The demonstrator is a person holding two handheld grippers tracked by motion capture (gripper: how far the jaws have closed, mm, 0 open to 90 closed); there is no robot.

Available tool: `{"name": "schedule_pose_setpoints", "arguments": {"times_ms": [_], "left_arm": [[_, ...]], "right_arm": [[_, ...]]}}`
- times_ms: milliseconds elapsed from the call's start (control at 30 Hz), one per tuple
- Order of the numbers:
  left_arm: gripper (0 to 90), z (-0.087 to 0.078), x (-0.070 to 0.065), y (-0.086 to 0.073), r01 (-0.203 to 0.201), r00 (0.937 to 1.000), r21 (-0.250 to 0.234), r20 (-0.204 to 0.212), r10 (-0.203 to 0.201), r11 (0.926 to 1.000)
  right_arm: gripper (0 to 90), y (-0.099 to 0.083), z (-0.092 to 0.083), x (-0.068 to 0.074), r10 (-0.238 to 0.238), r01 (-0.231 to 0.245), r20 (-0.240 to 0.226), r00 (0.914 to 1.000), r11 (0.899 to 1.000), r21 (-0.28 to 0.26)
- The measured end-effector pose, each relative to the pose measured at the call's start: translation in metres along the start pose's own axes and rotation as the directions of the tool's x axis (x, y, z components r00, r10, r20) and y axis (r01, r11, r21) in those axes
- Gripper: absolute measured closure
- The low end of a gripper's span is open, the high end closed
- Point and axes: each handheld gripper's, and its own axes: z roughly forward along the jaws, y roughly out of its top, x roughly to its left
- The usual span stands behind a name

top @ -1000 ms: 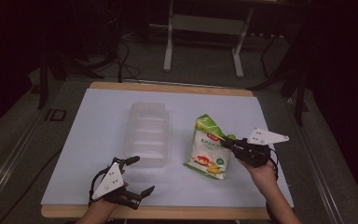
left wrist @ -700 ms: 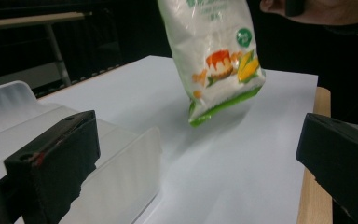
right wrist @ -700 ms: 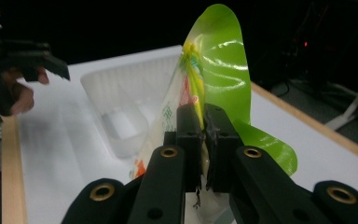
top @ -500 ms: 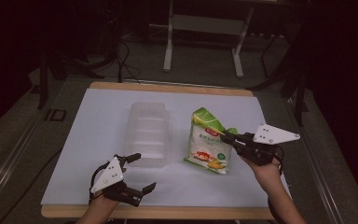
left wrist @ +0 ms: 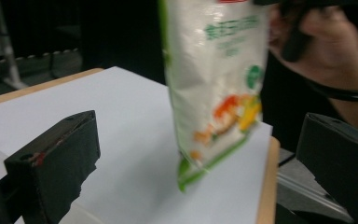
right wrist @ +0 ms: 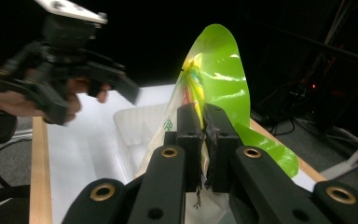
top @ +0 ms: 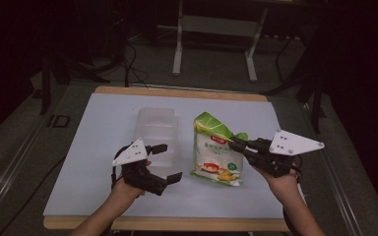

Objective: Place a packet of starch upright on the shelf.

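High view showed a white-topped table (top: 103,123) across the middle of the frame, with a clear plastic container (top: 156,129) left of centre. Just right of it, at centre, a green-and-white snack bag (top: 215,152) hung with its lower edge near the tabletop. The right gripper (top: 237,146), at centre right, had its jaws clenched on the bag's edge. The left gripper (top: 168,162), at lower centre-left beside the container, had its jaws spread wide and grasped nothing.
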Motion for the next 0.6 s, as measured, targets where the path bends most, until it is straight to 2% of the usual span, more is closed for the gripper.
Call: {"name": "schedule_pose_setpoints", "arguments": {"times_ms": [100,200,233,300,367,433,467,500,567,600], "left_arm": [[0.0,0.011,0.001,0.012,-0.006,0.9999,0.015,0.010,0.006,0.9999],[0.4,0.021,0.001,0.022,-0.035,0.9994,0.018,0.009,0.034,0.9992],[4.3,0.023,0.001,0.024,-0.032,0.9995,0.010,0.009,0.032,0.9995],[6.0,0.027,0.002,0.028,-0.026,0.9995,-0.006,0.017,0.026,0.9996],[6.7,0.032,0.003,0.030,-0.027,0.9996,-0.003,0.011,0.027,0.9996],[14.3,0.036,0.004,0.031,-0.021,0.9998,-0.007,0.004,0.021,0.9997],[14.6,0.040,0.004,0.032,-0.015,0.9999,0.005,0.000,0.015,0.9999],[14.6,0.042,0.005,0.032,-0.011,0.9999,0.010,0.000,0.011,0.9999],[21.9,0.046,0.005,0.032,-0.003,1.0000,0.011,0.009,0.003,0.9999],[21.9,0.049,0.004,0.032,0.001,0.9999,0.012,0.013,-0.001,0.9999]], "right_arm": [[86.4,0.007,0.002,0.003,-0.012,0.012,-0.013,0.9998,1.000,-0.008],[86.4,0.011,0.004,0.005,-0.023,0.023,-0.021,0.9995,1.000,-0.014],[86.4,0.012,0.005,0.005,-0.022,0.021,-0.025,0.9994,1.000,-0.016],[86.4,0.013,0.007,0.006,-0.025,0.025,-0.028,0.9993,1.000,-0.018],[86.4,0.014,0.008,0.007,-0.028,0.028,-0.031,0.9991,1.000,-0.015],[86.4,0.015,0.010,0.008,-0.030,0.030,-0.035,0.9989,0.999,-0.016],[86.4,0.016,0.012,0.009,-0.032,0.032,-0.034,0.9989,0.999,-0.018],[86.4,0.016,0.012,0.009,-0.032,0.032,-0.034,0.9989,0.999,-0.018],[86.4,0.017,0.013,0.009,-0.038,0.037,-0.035,0.9987,0.999,-0.017],[86.4,0.018,0.014,0.010,-0.039,0.038,-0.037,0.9986,0.999,-0.021]]}}
